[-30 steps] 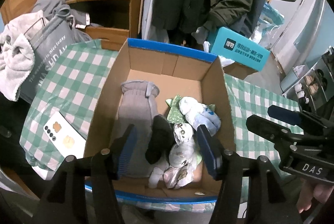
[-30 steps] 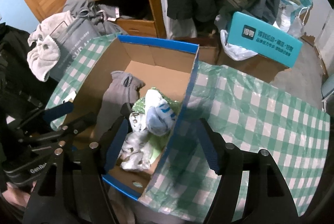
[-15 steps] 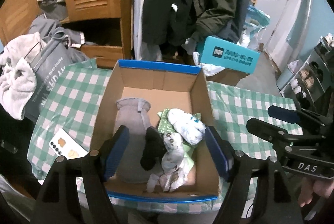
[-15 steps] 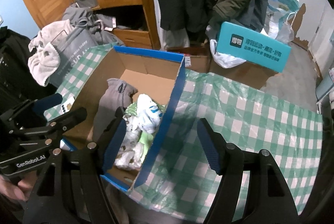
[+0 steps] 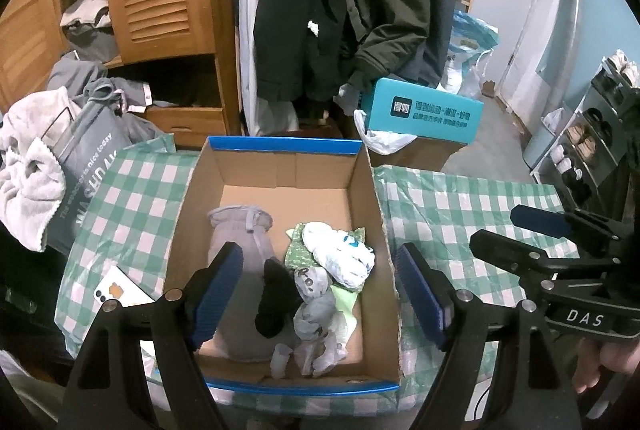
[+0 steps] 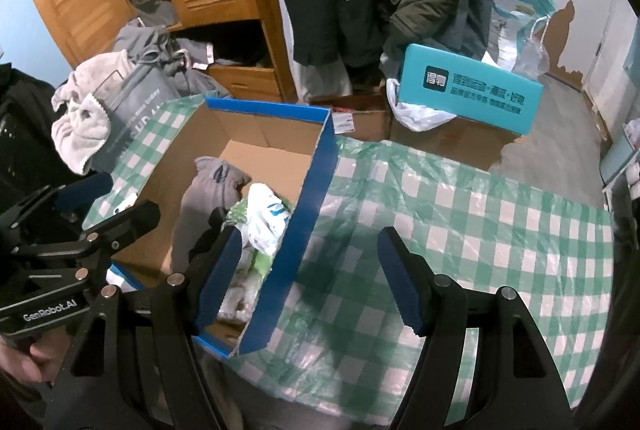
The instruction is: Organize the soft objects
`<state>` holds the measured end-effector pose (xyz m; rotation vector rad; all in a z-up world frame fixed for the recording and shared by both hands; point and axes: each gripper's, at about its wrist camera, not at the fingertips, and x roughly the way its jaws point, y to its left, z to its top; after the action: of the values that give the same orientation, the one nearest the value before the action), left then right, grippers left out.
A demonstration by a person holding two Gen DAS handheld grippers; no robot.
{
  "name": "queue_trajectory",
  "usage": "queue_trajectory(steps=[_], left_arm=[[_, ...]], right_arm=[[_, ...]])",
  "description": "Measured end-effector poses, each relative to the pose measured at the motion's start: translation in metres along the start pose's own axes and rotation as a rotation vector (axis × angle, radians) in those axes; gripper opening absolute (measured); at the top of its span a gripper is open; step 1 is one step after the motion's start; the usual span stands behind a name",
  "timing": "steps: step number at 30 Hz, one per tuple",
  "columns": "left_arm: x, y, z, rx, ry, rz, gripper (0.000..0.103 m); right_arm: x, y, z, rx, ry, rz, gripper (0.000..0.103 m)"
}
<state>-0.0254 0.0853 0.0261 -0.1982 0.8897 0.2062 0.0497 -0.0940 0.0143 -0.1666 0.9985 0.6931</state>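
Cardboard is what sits under both pairs of jaws: an open box (image 5: pixel 280 165) with a blue rim, standing on a green-checked tablecloth (image 5: pixel 460 205). In it lie the soft things: a grey knitted piece (image 5: pixel 240 250), probably a glove or thick sock, a black sock (image 5: pixel 276 294), and a bunch of pale patterned socks (image 5: pixel 340 262) over something green.

The left gripper (image 5: pixel 320 290) hovers above the box with its jaws wide and nothing between the pads; they have just been opening further. In its own view the black sock and the pale bunch lie between and below its fingertips, the grey piece partly behind the left-hand finger. The right gripper (image 6: pixel 312 278) also stands open and empty. Its left-hand finger is over the box's near corner, its right-hand finger over bare cloth, and the box wall runs up between them.

My reading is that a sock has just been let go and both hands are clearing the box. To do that well, lift straight up until the fingertips are above the rim, so that no pad drags a sock back out or catches the wall. The right hand should mind that wall most. Nothing soft shows on the cloth near either gripper, so the sorting may be nearly done.
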Motion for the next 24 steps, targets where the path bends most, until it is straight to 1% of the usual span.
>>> queue_trajectory(steps=[24], left_arm=[[0.0095,0.0032,-0.0014,-0.022,0.041,0.036,0.081]], right_arm=[[-0.0028,-0.0103,-0.0021,0.015,-0.001,-0.008,0.07]])
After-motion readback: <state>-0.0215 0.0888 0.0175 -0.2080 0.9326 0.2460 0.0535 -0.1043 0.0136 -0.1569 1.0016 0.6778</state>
